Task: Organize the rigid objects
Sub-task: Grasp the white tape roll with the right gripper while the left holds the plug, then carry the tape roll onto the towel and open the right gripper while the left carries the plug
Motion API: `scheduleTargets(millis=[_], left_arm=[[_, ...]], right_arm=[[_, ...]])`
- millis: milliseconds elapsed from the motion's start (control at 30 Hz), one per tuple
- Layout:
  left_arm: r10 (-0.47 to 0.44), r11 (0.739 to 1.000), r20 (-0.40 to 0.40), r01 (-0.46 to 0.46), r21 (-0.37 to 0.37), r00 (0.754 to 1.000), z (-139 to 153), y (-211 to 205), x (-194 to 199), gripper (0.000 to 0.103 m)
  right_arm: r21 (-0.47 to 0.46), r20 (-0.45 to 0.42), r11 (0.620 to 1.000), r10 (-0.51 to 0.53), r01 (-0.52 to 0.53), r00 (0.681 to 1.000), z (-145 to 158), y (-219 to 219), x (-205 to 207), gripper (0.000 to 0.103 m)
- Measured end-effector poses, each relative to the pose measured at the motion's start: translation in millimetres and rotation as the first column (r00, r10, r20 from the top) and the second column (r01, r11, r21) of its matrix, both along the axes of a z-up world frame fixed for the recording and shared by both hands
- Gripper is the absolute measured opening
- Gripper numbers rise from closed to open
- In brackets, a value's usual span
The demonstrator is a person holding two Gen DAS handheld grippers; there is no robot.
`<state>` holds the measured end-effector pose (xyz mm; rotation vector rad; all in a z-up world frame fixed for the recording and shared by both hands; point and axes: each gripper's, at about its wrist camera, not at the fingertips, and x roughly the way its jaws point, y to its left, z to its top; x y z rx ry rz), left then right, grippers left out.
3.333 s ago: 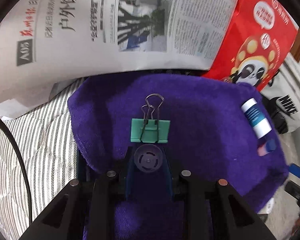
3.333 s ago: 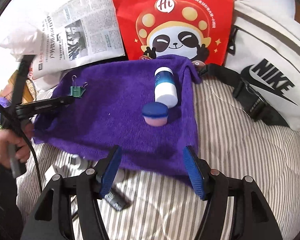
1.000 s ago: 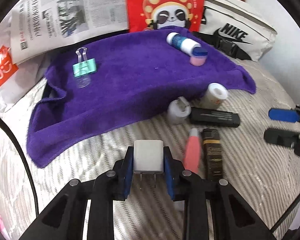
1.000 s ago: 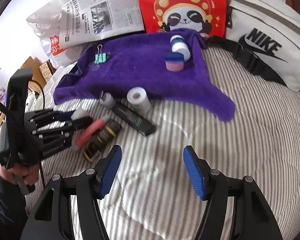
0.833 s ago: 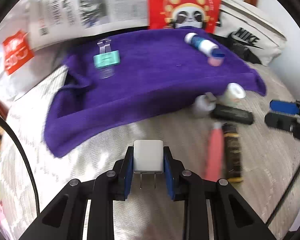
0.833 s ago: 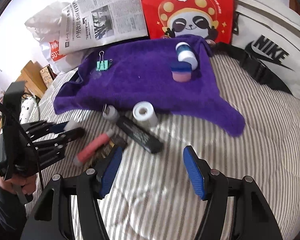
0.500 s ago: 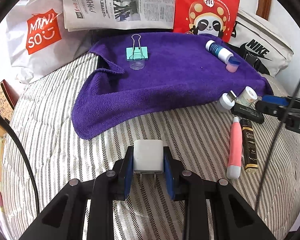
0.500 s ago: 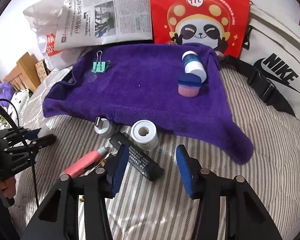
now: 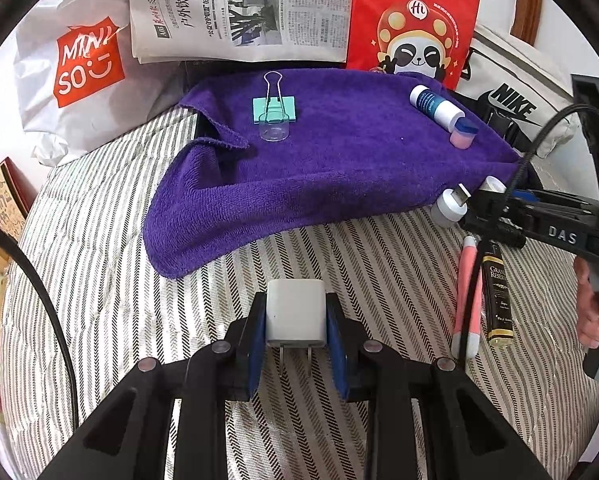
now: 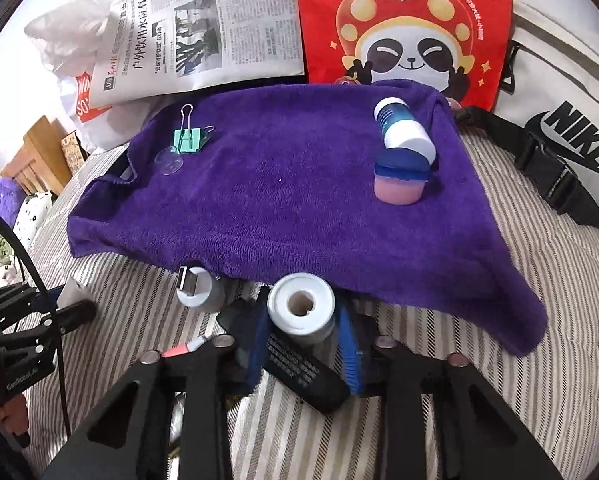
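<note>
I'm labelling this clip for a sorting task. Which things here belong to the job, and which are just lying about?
Job:
left gripper, shut on white charger
right gripper, jaws just closing around white roll
purple towel
green binder clip

Lying about:
newspaper
red panda bag

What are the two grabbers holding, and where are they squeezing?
The left gripper squeezes the white plug block by its two flat sides, prongs pointing back. The right gripper has just been closing around the white roll, pads on its round sides.
</note>
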<state>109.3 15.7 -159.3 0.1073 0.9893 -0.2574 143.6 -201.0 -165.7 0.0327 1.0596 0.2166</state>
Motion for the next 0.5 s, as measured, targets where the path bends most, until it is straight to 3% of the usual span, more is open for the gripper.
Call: scheduleTargets(millis=[500], left_arm=[[0.032,0.999,0.0,-0.032,-0.012,0.999,-0.5,-0.1,1.8,0.026]], right_arm=[[-0.028,-0.029,0.999,-0.036,0.035,0.999,14.8,-39.5,-30.7,0.029]])
